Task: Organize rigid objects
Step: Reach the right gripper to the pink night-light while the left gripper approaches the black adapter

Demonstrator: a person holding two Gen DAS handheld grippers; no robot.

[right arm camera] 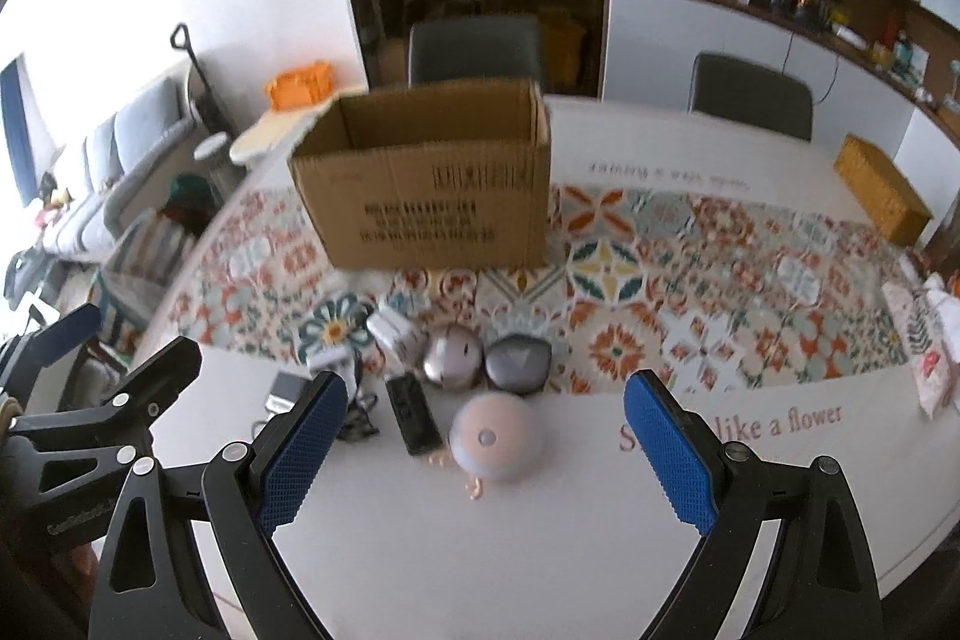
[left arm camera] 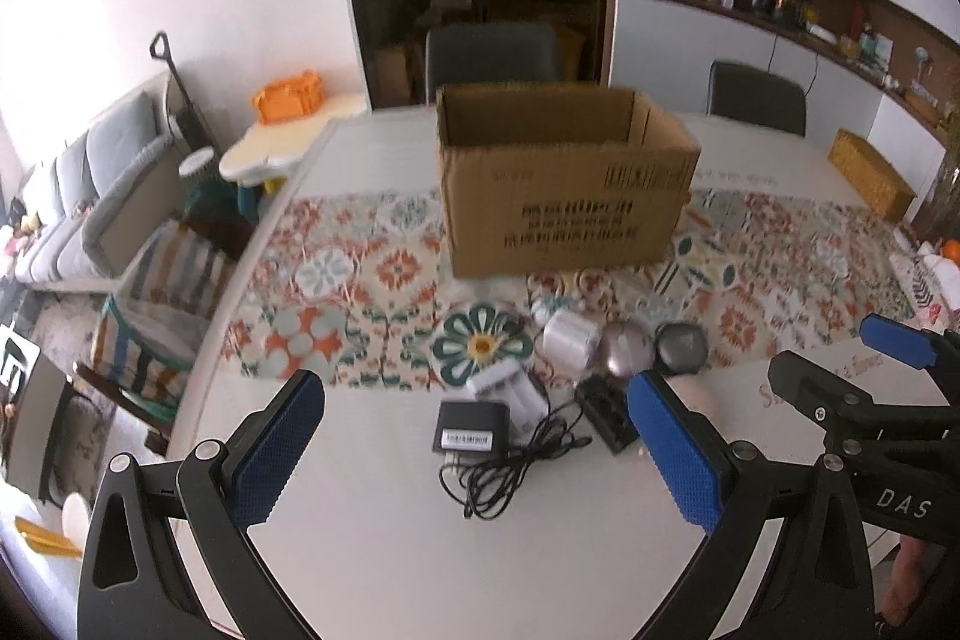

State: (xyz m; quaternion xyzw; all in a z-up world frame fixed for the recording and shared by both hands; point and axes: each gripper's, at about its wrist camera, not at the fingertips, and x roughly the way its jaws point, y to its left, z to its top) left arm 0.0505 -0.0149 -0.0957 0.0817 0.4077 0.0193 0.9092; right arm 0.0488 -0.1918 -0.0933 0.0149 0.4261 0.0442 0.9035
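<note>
I am holding the left hand-held gripper (left arm camera: pixel 474 460) with its blue-padded fingers (left arm camera: pixel 276 448) spread wide apart, gripping nothing. I am holding the right hand-held gripper (right arm camera: pixel 486 451) just the same, fingers (right arm camera: pixel 669 451) splayed and bare. Both are hovering side by side, angling downward over the bench (left arm camera: pixel 390 550).

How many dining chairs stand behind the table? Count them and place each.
2. One chair stands behind the cardboard box; the other chair stands further right along the table's far edge. Others may be hidden.
</note>
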